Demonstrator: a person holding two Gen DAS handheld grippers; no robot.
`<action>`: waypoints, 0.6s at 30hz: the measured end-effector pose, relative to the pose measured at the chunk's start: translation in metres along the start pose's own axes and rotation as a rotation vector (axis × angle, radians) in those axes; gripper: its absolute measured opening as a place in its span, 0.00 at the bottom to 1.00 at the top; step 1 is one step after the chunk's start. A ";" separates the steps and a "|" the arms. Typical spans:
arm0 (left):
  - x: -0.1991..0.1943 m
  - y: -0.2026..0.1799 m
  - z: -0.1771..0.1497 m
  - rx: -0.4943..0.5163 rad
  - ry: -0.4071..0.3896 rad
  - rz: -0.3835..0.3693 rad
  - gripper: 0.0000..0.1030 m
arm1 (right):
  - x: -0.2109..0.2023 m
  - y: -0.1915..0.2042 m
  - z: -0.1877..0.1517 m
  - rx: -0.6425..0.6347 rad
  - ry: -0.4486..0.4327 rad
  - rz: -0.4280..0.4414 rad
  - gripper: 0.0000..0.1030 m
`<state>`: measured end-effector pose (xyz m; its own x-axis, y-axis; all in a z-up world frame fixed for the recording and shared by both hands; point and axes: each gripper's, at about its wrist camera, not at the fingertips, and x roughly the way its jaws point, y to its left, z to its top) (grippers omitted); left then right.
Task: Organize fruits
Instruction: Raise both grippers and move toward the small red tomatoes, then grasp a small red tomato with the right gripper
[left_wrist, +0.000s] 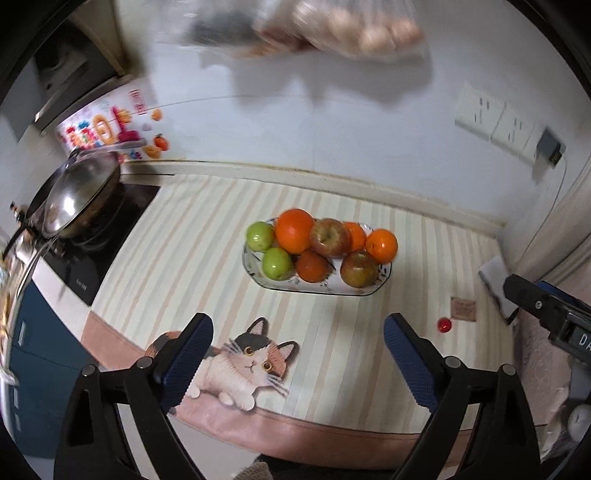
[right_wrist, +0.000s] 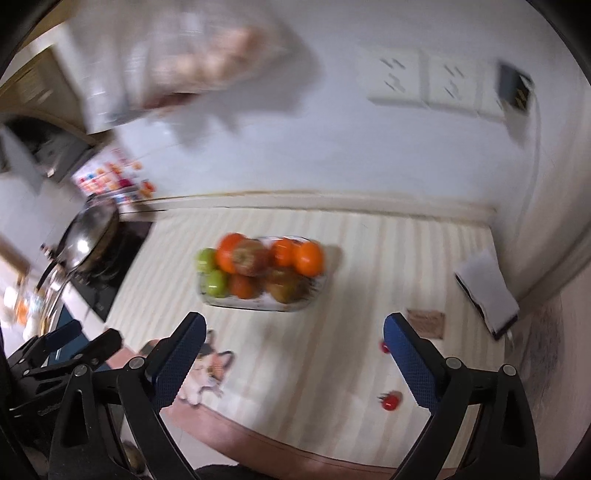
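Left hand-held gripper (left_wrist: 297, 354) wide open (empty), right hand-held gripper (right_wrist: 293, 354) likewise

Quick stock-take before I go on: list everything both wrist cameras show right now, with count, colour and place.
plate: one, white, patterned, mid-table on the striped mat
oranges: four, orange, on the plate
green fruits: two, plate's left end
apples: two, reddish-brown, on the plate
small red fruits: two, loose on the mat right of the plate, near the right gripper
striped mat: one, cream, cat picture at its near edge
brown card: one, on the mat, right side
wok: one, steel, on the black hob at left
wall sockets: white, wall at right
bag: blurred, hanging on the wall above
left gripper: open, empty
right gripper: open, empty
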<state>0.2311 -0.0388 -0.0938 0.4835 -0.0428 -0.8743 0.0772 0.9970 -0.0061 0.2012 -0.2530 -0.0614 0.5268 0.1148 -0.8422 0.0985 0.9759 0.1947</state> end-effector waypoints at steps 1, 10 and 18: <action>0.010 -0.008 0.002 0.018 0.015 -0.001 0.92 | 0.014 -0.017 -0.003 0.026 0.022 -0.017 0.96; 0.104 -0.104 -0.004 0.262 0.177 0.025 0.92 | 0.116 -0.114 -0.072 0.191 0.254 -0.082 0.59; 0.152 -0.146 -0.027 0.382 0.304 0.017 0.92 | 0.161 -0.142 -0.129 0.269 0.341 -0.072 0.43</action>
<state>0.2698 -0.1895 -0.2392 0.2155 0.0508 -0.9752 0.4136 0.8999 0.1383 0.1630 -0.3491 -0.2891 0.2063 0.1472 -0.9674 0.3653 0.9056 0.2157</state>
